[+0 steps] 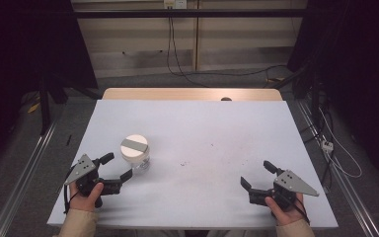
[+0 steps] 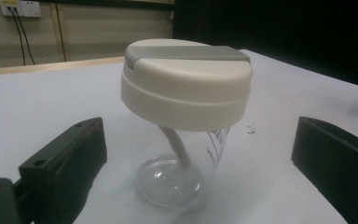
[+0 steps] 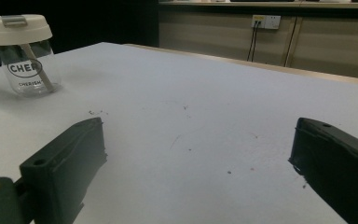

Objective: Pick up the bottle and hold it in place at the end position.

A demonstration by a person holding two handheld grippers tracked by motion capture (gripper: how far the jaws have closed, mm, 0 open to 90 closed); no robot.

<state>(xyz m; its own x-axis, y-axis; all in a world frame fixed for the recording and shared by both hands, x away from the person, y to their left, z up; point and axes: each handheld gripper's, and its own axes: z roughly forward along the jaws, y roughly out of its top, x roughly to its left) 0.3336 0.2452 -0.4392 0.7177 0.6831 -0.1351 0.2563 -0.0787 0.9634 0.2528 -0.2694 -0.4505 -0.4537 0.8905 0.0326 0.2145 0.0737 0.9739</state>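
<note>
The work looks to be at its very start, with nothing grasped yet. A clear cup [image 1: 136, 154] with a cream lid [image 2: 186, 86] stands upright on the left half of the white tabletop [image 1: 217, 143], the lid seated on it and crossed by a grey strip [image 1: 134, 145]; a pale straw [image 2: 176, 147] slants down inside the glass from under the lid. The left tongs [image 1: 117, 167] rest near the tabletop's front-left corner, their jaws spread wide and pointing at the cup; in the left gripper view the cup stands ahead of the two black jaws, centred on the gap between them but not yet inside it, and neither jaw touches the glass. The right tongs [image 1: 257, 176] rest well apart from the cup near the front-right corner, jaws likewise spread with bare tabletop between them, and the cup sits far off at the left of the right gripper view [image 3: 23, 53]. Judging from this, the approach on the left is lined up, while closing in, gripping the cup and whatever follows with the lid all remain to be done.
</note>
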